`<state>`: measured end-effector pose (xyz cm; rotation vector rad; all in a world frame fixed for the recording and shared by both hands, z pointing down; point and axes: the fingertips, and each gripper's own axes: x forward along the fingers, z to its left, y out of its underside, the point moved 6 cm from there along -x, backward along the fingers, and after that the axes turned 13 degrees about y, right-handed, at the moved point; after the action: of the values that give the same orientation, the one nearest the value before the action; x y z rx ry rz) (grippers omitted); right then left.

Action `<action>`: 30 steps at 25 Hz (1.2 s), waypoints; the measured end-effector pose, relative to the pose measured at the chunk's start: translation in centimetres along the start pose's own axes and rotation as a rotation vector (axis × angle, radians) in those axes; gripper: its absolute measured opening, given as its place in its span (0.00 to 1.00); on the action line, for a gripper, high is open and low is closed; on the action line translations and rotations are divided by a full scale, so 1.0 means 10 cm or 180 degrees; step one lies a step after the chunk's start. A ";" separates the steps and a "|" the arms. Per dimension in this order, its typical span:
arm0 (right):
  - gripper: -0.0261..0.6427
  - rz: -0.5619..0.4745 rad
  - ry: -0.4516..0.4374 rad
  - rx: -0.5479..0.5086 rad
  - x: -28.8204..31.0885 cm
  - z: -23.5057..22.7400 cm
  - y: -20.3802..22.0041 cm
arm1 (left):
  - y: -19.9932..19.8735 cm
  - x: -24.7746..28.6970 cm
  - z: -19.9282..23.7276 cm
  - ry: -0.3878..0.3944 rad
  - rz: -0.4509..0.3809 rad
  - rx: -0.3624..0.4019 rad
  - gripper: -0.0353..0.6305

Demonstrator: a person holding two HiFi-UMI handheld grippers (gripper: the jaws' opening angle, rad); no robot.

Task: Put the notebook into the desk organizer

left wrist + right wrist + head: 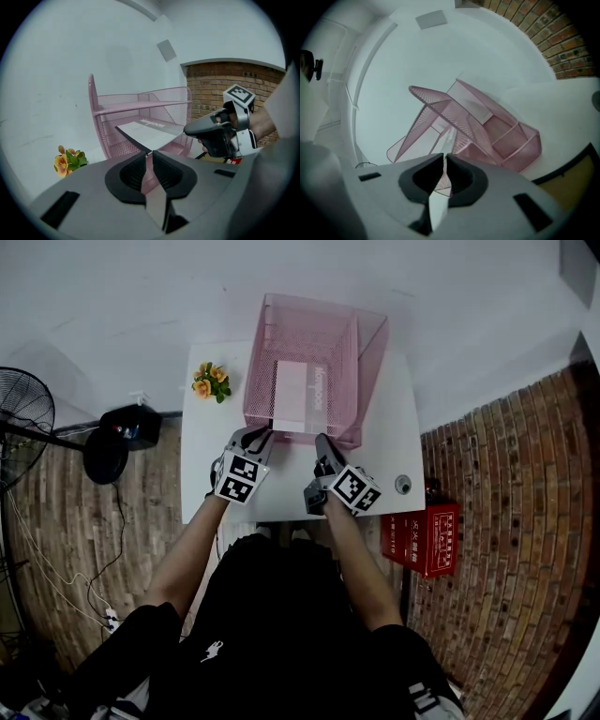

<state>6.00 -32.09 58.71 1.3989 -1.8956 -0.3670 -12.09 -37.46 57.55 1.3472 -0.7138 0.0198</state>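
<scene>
A pink wire-mesh desk organizer (pixel 375 362) stands at the back of the white table (pixel 216 456). The white notebook (pixel 298 390) lies flat in its wide tray, its near edge at the tray's open front. My left gripper (pixel 258 435) is shut on the notebook's near left corner; in the left gripper view the notebook (pixel 150 133) runs from the jaws (pixel 149 154) into the organizer (pixel 122 108). My right gripper (pixel 323 442) holds the near right edge. In the right gripper view a thin white notebook edge (pixel 449 136) sits between the nearly closed jaws (pixel 444 159), with the organizer (pixel 511 140) beyond.
A small pot of orange flowers (pixel 211 381) stands at the table's back left. A round fitting (pixel 402 485) sits near the right edge. On the brick floor are a fan (pixel 19 418), a black device (pixel 131 425) and a red box (pixel 422 538).
</scene>
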 end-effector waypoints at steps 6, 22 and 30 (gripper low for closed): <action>0.07 -0.0021 -0.0008 0.0044 0.01 0.07 -0.03 | -0.02 -0.04 0.02 -0.0073 -0.0028 -0.0130 0.12; 0.07 -0.0031 -0.0043 -0.0500 -0.36 0.18 0.03 | -0.09 -0.22 -0.13 -0.0262 -0.0222 -0.0353 0.16; 0.04 0.0013 -0.0217 -0.1119 -0.68 0.27 -0.12 | -0.17 -0.52 -0.47 -0.0512 -0.0343 -0.0397 0.06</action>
<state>5.89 -26.88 53.49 1.1589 -1.7818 -0.7162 -13.32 -31.76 53.32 1.2753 -0.7636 -0.2180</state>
